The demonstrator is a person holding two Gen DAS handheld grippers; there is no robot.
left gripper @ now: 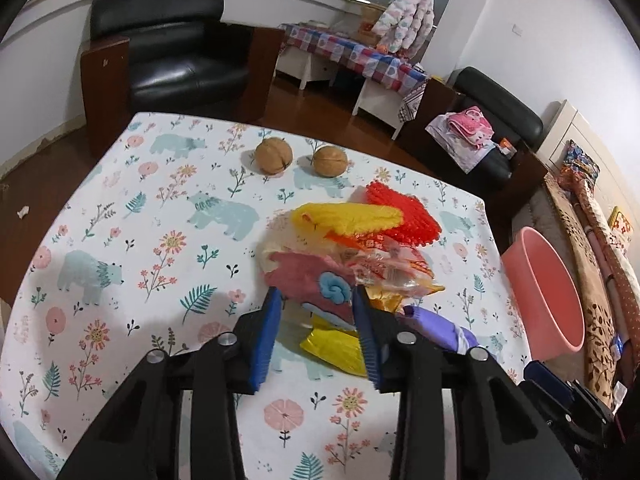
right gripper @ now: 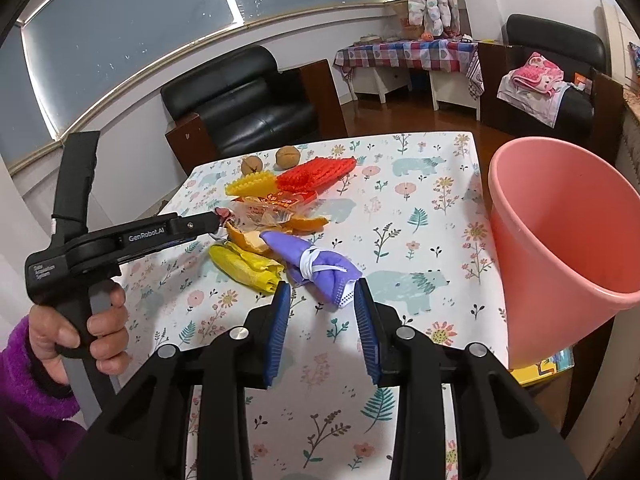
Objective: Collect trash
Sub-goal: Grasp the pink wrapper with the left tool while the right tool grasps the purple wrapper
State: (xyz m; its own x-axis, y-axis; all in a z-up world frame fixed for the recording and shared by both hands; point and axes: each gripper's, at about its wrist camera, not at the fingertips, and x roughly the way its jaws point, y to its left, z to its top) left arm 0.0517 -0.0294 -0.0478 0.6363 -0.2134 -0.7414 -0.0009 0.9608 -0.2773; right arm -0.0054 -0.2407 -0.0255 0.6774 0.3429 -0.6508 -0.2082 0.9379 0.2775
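A heap of trash lies on the floral tablecloth (left gripper: 160, 220): a pink wrapper with a blue swirl (left gripper: 312, 280), a clear snack wrapper (left gripper: 384, 268), yellow mesh (left gripper: 348, 216), red mesh (left gripper: 404, 212), a yellow wrapper (left gripper: 332, 344) and a purple mask bundle (right gripper: 316, 264). My left gripper (left gripper: 318, 294) has the pink wrapper between its blue pads, and both pads touch its sides. My right gripper (right gripper: 322, 286) stands open. The mask's white end lies between its tips, against the right pad only. The pink bucket (right gripper: 560, 240) stands at the table's right edge.
Two walnuts (left gripper: 274, 156) (left gripper: 329, 161) sit near the far table edge. Orange peel (right gripper: 248, 240) lies in the heap. A hand in a purple sleeve (right gripper: 100, 332) holds the left gripper (right gripper: 216, 222). A black armchair (left gripper: 176, 52) stands beyond the table.
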